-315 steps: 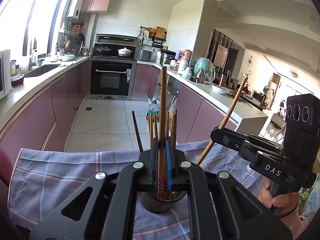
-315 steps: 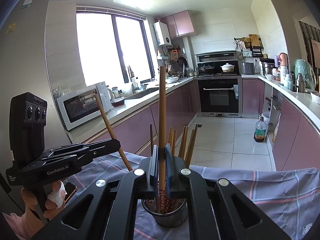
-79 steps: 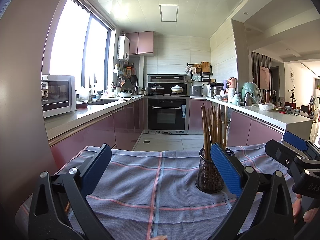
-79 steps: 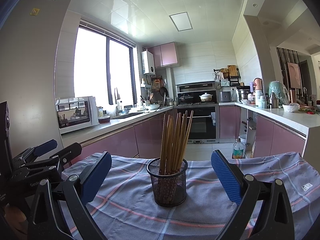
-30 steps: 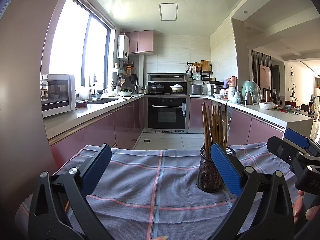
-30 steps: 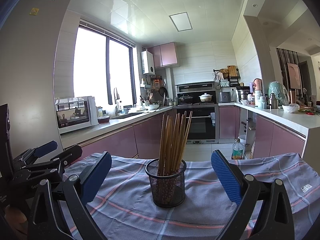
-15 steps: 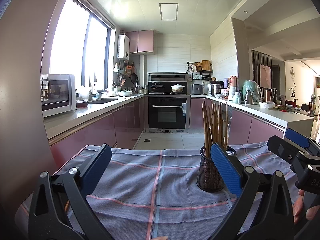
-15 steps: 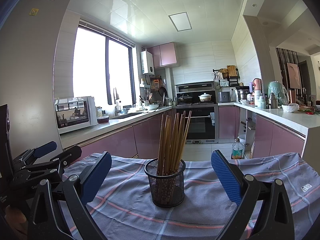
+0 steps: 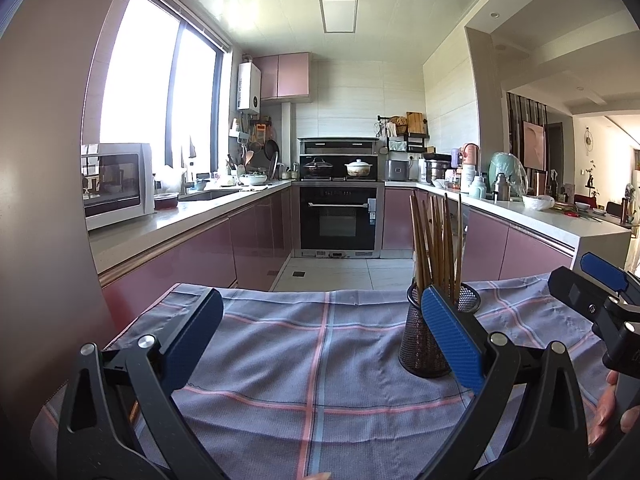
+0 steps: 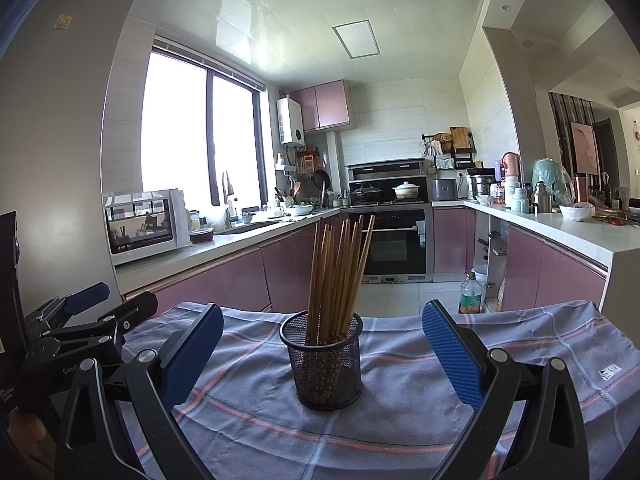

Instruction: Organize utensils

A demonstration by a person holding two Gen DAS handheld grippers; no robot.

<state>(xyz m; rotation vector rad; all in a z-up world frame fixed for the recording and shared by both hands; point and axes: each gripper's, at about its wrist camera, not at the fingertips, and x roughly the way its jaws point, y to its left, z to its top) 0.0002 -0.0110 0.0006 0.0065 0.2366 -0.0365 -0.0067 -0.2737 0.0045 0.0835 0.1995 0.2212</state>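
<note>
A black mesh cup (image 10: pixel 325 362) stands on a checked cloth (image 10: pixel 400 420) and holds several wooden chopsticks (image 10: pixel 340 272) upright. In the left wrist view the cup (image 9: pixel 424 344) sits at the right, partly behind my left gripper's right finger, with the chopsticks (image 9: pixel 436 240) sticking up. My left gripper (image 9: pixel 320 336) is wide open and empty, held back from the cup. My right gripper (image 10: pixel 320 344) is wide open and empty, with the cup centred between its fingers but farther off. Each gripper shows at the edge of the other's view: the right (image 9: pixel 596 288), the left (image 10: pixel 80 308).
The cloth (image 9: pixel 320 360) covers a small table whose far edge drops to the kitchen floor. Pink cabinets and worktops run along both sides, with a microwave (image 10: pixel 144 224) on the left and an oven (image 10: pixel 396 240) at the back. A bottle (image 10: pixel 469 296) stands on the floor.
Over ten seconds, both grippers let go of chopsticks into the cup and pulled back, open. In the last second the right wrist view shifted slightly, the cup drifting left and nearer.
</note>
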